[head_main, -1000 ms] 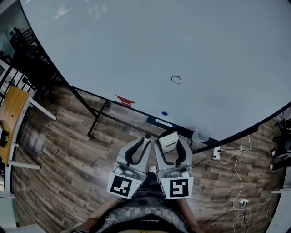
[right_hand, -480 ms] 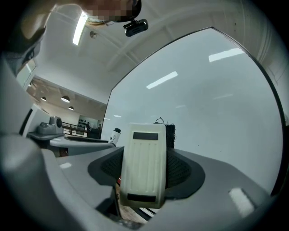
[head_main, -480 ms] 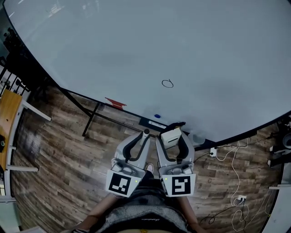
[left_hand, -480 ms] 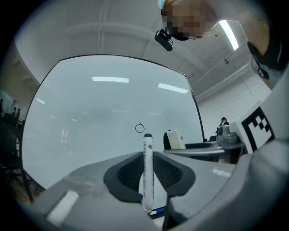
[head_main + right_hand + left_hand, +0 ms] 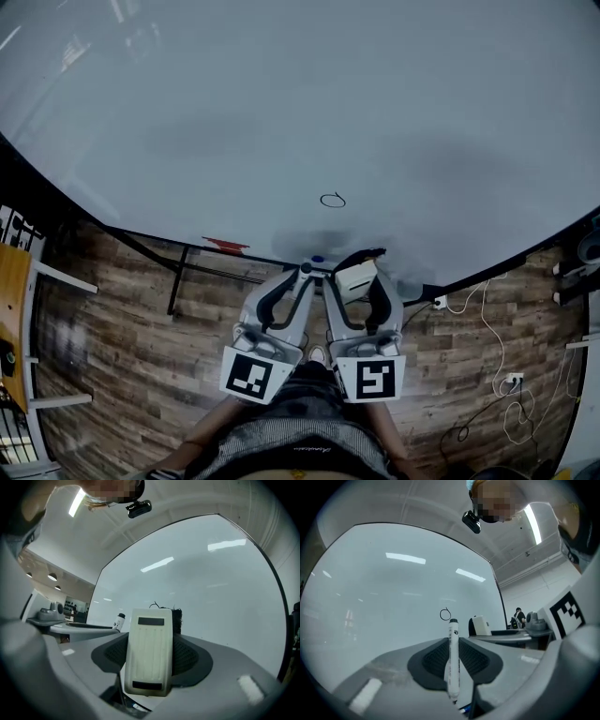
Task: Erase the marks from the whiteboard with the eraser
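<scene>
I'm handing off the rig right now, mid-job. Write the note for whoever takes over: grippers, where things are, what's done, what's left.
Left gripper: shut on a marker, not needed for wiping.
Right gripper: shut on the eraser, near the whiteboard's lower edge.
Board: one small black loop mark just above the eraser; the rest looks clean.
Done: eraser is in hand.
Left: bring the eraser up to the loop and wipe it off.

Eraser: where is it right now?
In the head view, the eraser is clamped in the right gripper, right of the left gripper and just below the loop mark on the whiteboard.
</scene>
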### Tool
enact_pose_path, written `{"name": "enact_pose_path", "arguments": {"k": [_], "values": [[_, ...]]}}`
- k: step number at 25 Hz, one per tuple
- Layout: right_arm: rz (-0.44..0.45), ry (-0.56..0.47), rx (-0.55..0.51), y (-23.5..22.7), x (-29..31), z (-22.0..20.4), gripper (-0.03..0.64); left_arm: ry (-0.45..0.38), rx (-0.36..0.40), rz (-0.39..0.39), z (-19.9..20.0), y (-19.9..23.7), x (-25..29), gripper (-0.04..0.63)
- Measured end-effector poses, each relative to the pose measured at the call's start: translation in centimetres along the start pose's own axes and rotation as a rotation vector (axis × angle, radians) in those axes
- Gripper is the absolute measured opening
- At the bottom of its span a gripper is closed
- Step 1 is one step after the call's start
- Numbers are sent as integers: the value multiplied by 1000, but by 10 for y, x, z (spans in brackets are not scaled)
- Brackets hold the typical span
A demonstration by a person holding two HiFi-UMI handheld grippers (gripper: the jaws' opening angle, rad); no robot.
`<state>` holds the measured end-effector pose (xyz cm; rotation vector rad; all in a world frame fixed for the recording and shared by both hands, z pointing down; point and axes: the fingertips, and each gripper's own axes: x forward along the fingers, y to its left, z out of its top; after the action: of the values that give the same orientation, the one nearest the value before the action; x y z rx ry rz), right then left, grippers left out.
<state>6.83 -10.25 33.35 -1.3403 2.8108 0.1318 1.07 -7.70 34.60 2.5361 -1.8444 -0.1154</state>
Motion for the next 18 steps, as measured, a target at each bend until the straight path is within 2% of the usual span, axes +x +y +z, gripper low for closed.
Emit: {"name": "enact_pose_path", "arguments": {"k": [8,12,18], "values": [[-120,4,-7,-2,40,1,262,-2,3,-128,3,40,27,72],[-175,-4,-6,-10,48,2,262,-11,6,-172,4,48,35,71],[-210,-3,-32,-20,54,5,262,-16,-5,-221,0,50,45,72]]}}
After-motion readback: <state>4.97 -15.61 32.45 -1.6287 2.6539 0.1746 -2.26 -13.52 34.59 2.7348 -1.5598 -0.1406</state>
